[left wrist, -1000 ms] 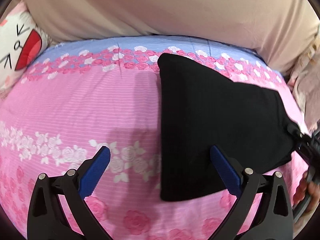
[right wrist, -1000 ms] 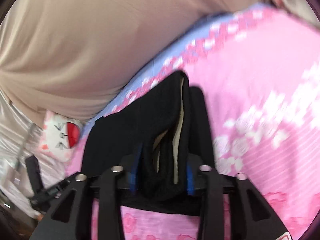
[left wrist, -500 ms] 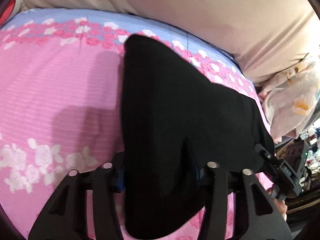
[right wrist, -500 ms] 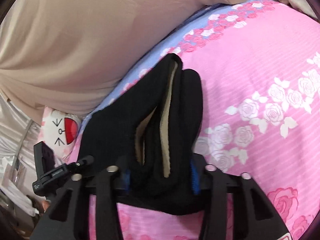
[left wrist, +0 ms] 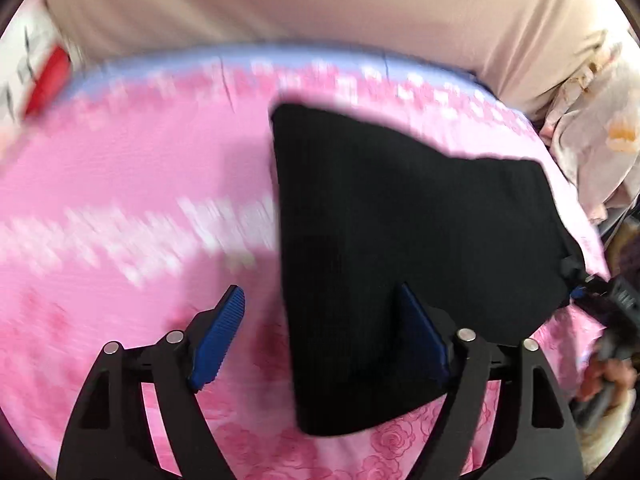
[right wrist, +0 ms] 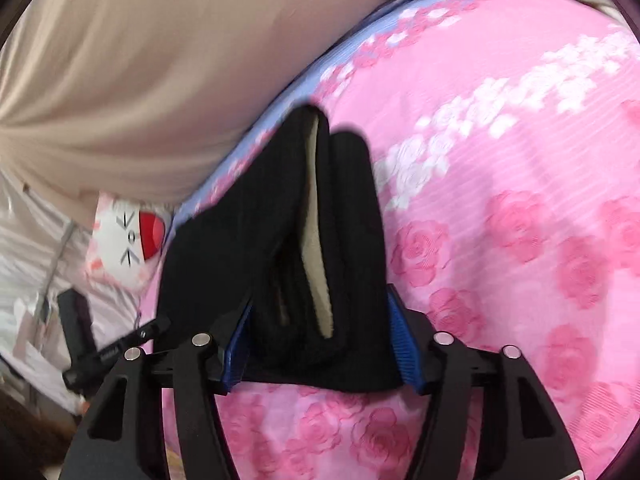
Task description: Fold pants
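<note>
The black pants (left wrist: 404,232) lie folded flat on the pink rose-print bed sheet (left wrist: 132,184). My left gripper (left wrist: 320,340) is open over their near left edge, its right finger above the cloth and its left finger over bare sheet. My right gripper (right wrist: 320,348) has its jaws on either side of the bunched waistband end of the pants (right wrist: 312,240), where a beige lining shows, and looks partly opened around it. The right gripper also shows at the right edge of the left wrist view (left wrist: 600,296).
A beige quilt (left wrist: 320,4) lies along the far side of the bed. A white cat-face pillow (right wrist: 128,236) sits at the bed's corner. A pale floral cloth (left wrist: 596,136) lies at the right. The left gripper's handle (right wrist: 92,340) shows at lower left.
My left gripper was shut on the pants' near edge half a second ago; it is now open and drawn back. The right gripper's jaws have widened slightly around the waistband.
</note>
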The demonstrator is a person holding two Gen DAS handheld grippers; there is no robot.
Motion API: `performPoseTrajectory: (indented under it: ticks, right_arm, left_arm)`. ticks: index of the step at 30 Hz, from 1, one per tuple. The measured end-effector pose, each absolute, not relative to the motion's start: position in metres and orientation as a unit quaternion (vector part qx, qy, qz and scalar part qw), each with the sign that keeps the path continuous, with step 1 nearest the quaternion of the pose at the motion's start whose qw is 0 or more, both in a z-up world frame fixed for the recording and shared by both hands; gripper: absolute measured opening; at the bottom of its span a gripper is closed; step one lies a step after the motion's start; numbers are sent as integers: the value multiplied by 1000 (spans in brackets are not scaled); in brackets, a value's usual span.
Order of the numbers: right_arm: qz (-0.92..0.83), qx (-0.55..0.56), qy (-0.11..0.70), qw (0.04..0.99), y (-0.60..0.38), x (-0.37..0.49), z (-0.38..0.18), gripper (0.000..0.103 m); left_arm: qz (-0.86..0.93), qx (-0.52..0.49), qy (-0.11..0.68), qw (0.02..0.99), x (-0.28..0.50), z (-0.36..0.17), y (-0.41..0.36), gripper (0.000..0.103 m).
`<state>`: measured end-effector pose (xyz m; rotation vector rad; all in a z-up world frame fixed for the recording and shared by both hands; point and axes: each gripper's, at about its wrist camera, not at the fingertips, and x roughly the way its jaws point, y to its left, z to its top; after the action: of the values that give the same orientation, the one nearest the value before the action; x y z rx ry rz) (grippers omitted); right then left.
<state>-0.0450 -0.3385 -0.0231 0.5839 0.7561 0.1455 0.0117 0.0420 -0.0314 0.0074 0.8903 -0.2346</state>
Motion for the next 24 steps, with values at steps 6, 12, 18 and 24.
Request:
performPoseTrajectory:
  ticks: [6, 12, 18, 24]
  right_arm:
    - [123, 153, 310, 930, -284, -12, 55, 9]
    - [155, 104, 405, 895, -217, 88, 7, 9]
    - [92, 197, 427, 878, -275, 108, -33, 0]
    - [53, 102, 419, 900, -263, 89, -28, 0]
  left_arm:
    - [-80, 27, 309, 947, 2, 37, 23, 98]
    - [-35, 8, 393, 919, 94, -18, -9, 98]
    - [38, -27, 464, 884, 154, -73, 25, 97]
    - [74, 65, 386, 917, 127, -45, 0, 95]
